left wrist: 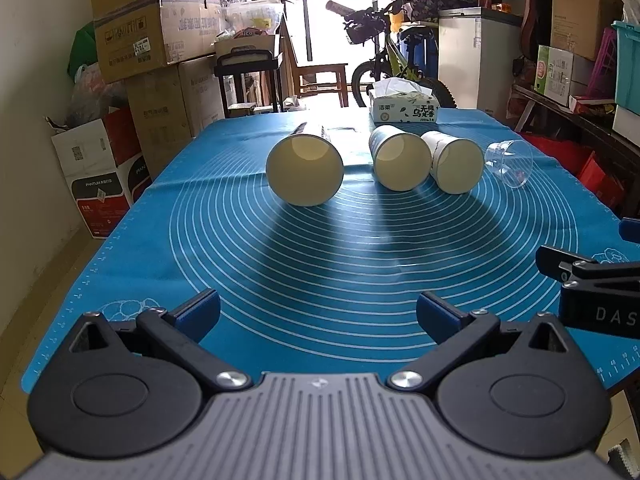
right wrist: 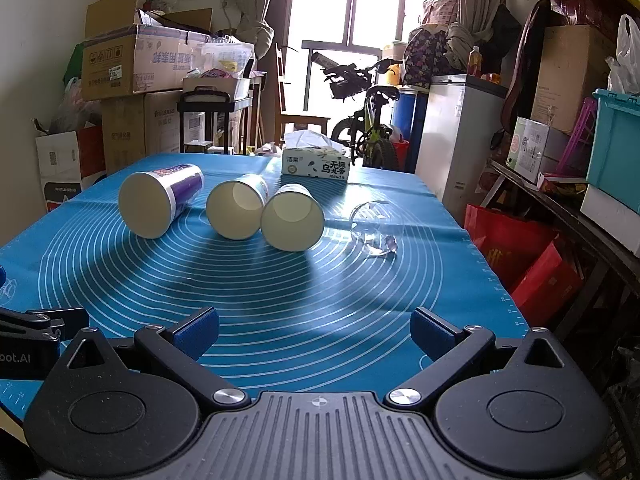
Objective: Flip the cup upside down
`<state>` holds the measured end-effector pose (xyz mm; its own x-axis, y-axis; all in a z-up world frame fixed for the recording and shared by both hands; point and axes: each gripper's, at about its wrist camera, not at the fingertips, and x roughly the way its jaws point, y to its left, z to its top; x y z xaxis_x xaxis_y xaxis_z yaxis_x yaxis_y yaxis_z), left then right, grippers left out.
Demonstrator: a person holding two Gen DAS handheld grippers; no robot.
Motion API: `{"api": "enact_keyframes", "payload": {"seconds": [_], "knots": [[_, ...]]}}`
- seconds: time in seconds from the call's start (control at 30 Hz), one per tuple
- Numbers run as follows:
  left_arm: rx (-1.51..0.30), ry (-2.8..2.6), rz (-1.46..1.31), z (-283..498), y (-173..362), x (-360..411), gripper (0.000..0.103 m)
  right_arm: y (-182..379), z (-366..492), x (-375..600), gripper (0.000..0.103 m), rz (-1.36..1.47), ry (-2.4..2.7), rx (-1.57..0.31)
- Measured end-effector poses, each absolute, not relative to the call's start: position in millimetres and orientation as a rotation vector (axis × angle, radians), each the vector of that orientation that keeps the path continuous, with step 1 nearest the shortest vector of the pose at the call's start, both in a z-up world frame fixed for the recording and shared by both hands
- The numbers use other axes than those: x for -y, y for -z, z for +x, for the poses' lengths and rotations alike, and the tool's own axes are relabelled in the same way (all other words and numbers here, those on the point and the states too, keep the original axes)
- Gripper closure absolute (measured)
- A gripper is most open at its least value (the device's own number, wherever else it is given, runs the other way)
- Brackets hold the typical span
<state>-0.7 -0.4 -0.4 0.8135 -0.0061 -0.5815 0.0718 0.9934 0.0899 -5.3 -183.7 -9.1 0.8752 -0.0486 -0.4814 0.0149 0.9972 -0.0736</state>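
Observation:
Three paper cups lie on their sides on the blue mat (left wrist: 320, 264), mouths toward me: a tall purple-banded cup (left wrist: 305, 170) (right wrist: 156, 204) at the left, a middle cup (left wrist: 400, 162) (right wrist: 236, 210), and a white cup (left wrist: 456, 165) (right wrist: 293, 222). A clear plastic cup (left wrist: 510, 163) (right wrist: 374, 230) lies on its side at the right. My left gripper (left wrist: 318, 314) is open and empty near the mat's front edge. My right gripper (right wrist: 314, 330) is open and empty, to the right of the left one; it shows at the right edge of the left wrist view (left wrist: 588, 276).
A tissue box (left wrist: 403, 107) (right wrist: 316, 164) stands at the far edge of the table. Stacked cardboard boxes (left wrist: 152, 32) line the left wall. A bicycle (left wrist: 384, 56), a white cabinet (left wrist: 476, 56) and a cluttered shelf (right wrist: 580, 168) stand behind and at the right.

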Motion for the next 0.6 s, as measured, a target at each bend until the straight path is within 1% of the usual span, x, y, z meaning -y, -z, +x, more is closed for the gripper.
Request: {"api": "enact_keyframes", "payload": {"seconds": [0.6], "knots": [[-0.629, 0.037, 0.112, 1.2, 3.0, 0.4, 0.000, 9.3, -3.2, 184.2, 0.000, -0.066, 0.023, -0.508]]}}
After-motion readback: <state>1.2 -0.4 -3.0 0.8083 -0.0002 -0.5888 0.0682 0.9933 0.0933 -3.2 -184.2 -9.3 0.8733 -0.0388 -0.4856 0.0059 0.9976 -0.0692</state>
